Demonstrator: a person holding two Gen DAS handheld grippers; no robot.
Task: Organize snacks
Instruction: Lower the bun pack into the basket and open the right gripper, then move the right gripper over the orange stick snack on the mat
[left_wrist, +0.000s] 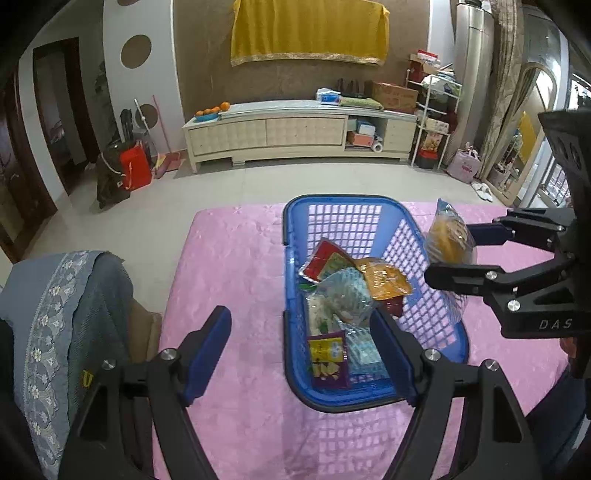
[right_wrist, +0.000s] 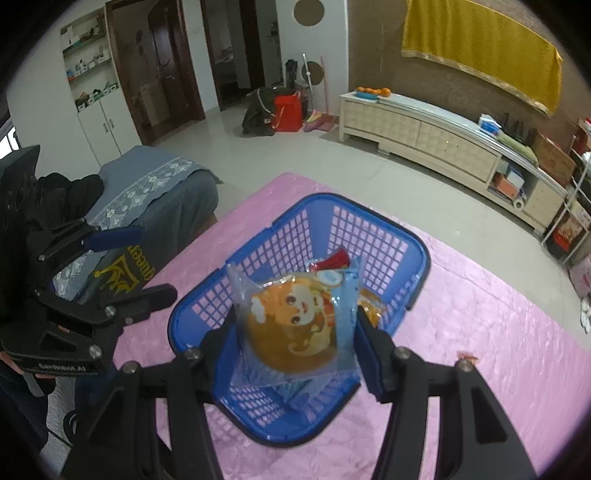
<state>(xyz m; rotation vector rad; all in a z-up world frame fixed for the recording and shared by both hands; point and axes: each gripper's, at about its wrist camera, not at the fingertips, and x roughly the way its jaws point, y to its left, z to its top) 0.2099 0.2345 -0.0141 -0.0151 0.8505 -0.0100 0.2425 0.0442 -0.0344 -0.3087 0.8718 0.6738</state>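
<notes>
- The step in hand looks like dropping one more snack into the blue basket (right_wrist: 417, 254), which stands on the pink tablecloth (left_wrist: 236, 280) and serves as the reference for everything here.
- The right gripper (right_wrist: 291, 332) has its jaws partly closed on a bun packet (right_wrist: 295, 317), one pad on each side edge of the wrapper. In the right wrist view the packet hangs over the near half of the basket; from the left wrist view it sits up beside the basket's right wall, clear of the snacks below.
- The left gripper (left_wrist: 299, 350) stands wide apart with nothing between its pads (left_wrist: 207, 350). One finger is out over the cloth left of the basket; the other lines up with the basket's near end.
- Next move, as I judge it: carry the packet in over the rim, lower it toward the pile, then spread the jaws. The wrapper is slack and puffy, so it may cling to a pad or slide off to one side.
- The packet is clear film with blue printing and a cartoon face, with a round golden-brown bun inside.
- Already inside the basket: a red pouch (left_wrist: 321, 258), an orange pouch (left_wrist: 384, 280), a purple chip bag (left_wrist: 328, 360) at the near end, and pale clear-wrapped packets (left_wrist: 347, 295) between them.
- A small reddish scrap (right_wrist: 467, 356) lies on the cloth to the right of the basket; I cannot tell what it is.
</notes>
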